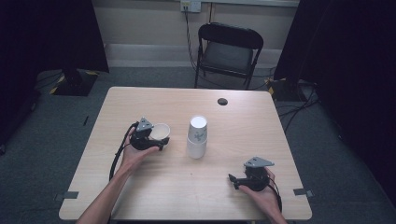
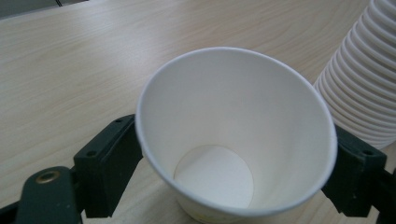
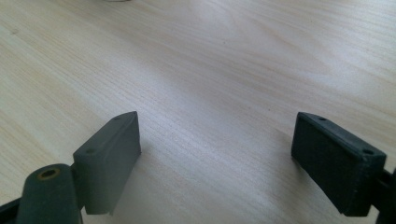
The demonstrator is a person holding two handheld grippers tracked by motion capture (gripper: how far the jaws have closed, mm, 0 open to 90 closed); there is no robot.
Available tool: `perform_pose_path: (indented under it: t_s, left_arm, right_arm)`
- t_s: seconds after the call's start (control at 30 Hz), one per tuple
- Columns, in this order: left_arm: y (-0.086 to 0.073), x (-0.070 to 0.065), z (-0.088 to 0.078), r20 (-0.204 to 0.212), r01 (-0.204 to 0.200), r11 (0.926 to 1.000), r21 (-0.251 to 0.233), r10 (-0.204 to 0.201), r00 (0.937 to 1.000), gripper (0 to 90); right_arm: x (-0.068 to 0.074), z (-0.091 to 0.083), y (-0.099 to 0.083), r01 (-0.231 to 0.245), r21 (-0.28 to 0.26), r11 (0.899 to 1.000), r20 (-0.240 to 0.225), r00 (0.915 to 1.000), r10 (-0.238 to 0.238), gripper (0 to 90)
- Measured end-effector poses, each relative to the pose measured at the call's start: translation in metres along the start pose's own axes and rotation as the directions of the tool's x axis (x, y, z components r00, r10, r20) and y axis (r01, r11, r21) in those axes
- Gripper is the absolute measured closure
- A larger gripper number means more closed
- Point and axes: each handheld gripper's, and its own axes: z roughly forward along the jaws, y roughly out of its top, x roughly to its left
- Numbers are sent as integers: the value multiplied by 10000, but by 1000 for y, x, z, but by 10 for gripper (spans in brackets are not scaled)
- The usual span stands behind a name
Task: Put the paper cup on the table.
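A single white paper cup (image 1: 160, 131) stands upright on the pale wooden worktop (image 1: 154, 186), left of the tall white cup stack (image 1: 197, 137). The left gripper (image 1: 158, 138) brackets it, released; the right gripper (image 1: 232, 179) rests empty, spread. More cups likely remain.

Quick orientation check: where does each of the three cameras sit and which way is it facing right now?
High view: above the person's side, looking forward and down on the table; both forearms, left gripper and right gripper show.
Left gripper view: rides the left gripper, looking along its jaws into the single cup standing between them.
Right gripper view: rides the right gripper, facing bare tabletop between open jaws.
Shared: high and left gripper views both show the single cup and the cup stack.
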Motion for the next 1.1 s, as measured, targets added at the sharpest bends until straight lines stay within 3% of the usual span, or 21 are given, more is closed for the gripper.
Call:
perform_pose_path:
  t_s: [0.1, 0.27, 0.4, 0.5, 0.57, 0.63, 0.73, 0.83, 0.9, 1.1]
  left_arm:
    - [1, 2, -4, -78, 188, 9998, 44, -187, 9998, 157]
    - [1, 3, -11, -127, 121, 9997, 234, -118, 9998, 157]
    - [0, 5, -19, 219, 108, 9994, 316, -115, 9997, 157]
    - [-2, 3, -27, 194, 47, 9995, 301, -53, 9998, 157]
    - [-3, 2, -33, 130, 298, 9981, 545, -306, 9994, 162]
    - [-3, 2, -40, -69, 125, 9982, 593, -121, 9999, 162]
    - [-5, 6, -52, -245, 340, 9980, 530, -328, 9992, 162]
    - [-8, 7, -59, -295, 239, 9974, 679, -220, 9993, 163]
    - [-18, 9, -68, -645, 133, 9962, 861, -78, 9979, 164]
    - [-39, 9, -84, -679, 17, 9880, 1547, 89, 9976, 166]
  right_arm:
    - [0, 0, 0, 2, 1, 10000, 0, 10000, -2, 155]
    - [0, 0, 0, -9, 0, 10000, -1, 10000, 9, 155]
    - [0, 0, 0, -6, -1, 10000, -1, 10000, 6, 155]
    - [0, 0, 0, -8, 0, 10000, -1, 10000, 8, 155]
    - [0, 0, 0, -2, -3, 10000, 1, 10000, 2, 155]
    - [0, 0, 0, -2, 0, 10000, -6, 10000, 2, 155]
    - [0, 1, 0, 6, -3, 10000, -9, 10000, -6, 155]
    - [-1, 1, 1, 17, -1, 10000, -22, 10000, -17, 155]
    - [-1, 1, 1, 45, -8, 10000, -44, 10000, -45, 155]
    - [-1, 2, 2, 64, -4, 10000, -49, 10000, -64, 155]
